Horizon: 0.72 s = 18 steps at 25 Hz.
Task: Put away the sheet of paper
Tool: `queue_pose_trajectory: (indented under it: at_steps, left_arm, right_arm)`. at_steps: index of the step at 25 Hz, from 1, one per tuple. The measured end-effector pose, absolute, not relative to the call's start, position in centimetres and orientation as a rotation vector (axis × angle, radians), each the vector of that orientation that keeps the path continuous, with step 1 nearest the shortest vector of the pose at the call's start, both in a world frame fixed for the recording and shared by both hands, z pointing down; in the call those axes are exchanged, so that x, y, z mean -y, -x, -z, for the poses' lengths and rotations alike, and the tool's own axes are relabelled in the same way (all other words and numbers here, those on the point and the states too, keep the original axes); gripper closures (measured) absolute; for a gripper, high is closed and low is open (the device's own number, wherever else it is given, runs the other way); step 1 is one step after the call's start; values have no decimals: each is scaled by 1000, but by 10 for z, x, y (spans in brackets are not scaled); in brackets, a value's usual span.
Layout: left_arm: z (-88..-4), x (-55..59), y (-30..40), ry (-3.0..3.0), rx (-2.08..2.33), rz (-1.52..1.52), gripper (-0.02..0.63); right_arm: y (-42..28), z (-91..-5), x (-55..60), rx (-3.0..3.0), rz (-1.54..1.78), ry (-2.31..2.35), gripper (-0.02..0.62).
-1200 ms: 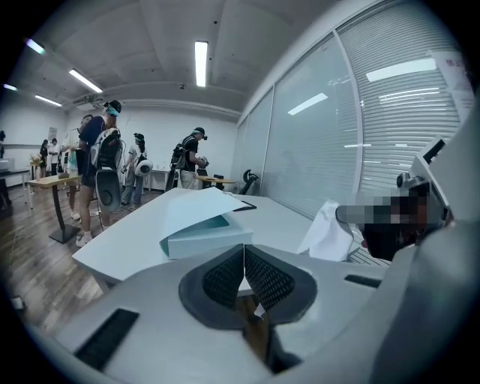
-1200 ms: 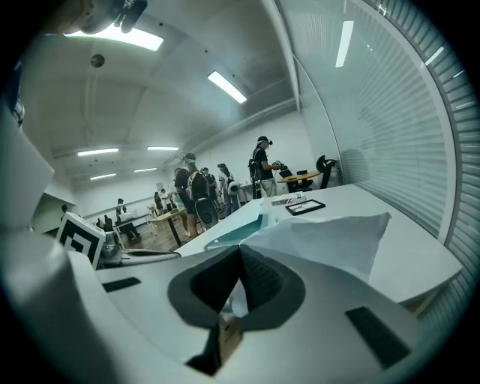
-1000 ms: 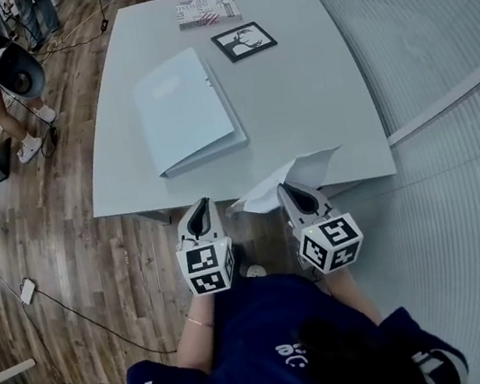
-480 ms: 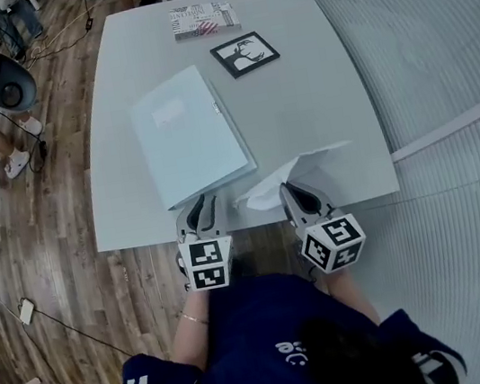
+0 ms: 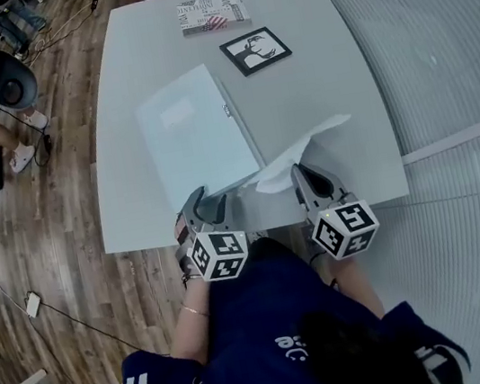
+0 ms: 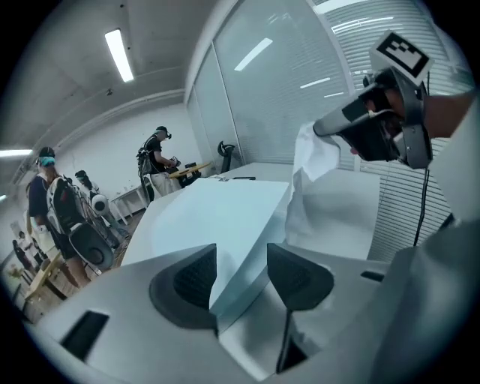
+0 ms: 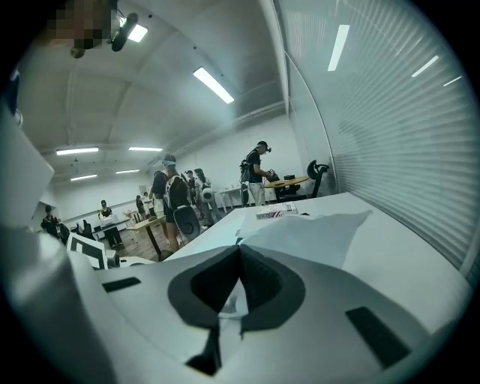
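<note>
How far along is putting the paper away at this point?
Done: the sheet of paper is picked up, pinched in the shut right gripper. In hand: the left gripper, whose jaws have just been opening, straddles the near edge of the closed folder without clamping. Left, probably: open the folder and slide the sheet in.

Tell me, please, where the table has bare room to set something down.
Widest bare patch: the right side of the table, between picture, folder and paper. A narrower strip runs along the left edge beside the folder. Crowded at the near edge, where the left gripper, folder corner, paper and right gripper meet.
</note>
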<state>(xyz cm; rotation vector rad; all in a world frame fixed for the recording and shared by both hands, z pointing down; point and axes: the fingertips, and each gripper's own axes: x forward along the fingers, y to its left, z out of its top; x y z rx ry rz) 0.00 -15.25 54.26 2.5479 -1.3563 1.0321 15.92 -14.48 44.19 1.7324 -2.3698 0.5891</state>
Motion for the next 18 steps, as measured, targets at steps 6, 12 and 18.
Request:
queue_pose_trajectory:
  at_steps: [6,12,18]
  left_arm:
    - [-550,166,-9,-2502,1443,-1127,410]
    - [-544,181,-29,-2561,1482,-1179,411]
    - [-539,185,-33,-2546,1491,-1105,417]
  right_arm:
    - [-169,-438,163,2398,-577,-1661,588]
    - [-180,-441,174,2440,-595,-1616,588]
    - [-183,-443,186,2478,-573,-1558,588]
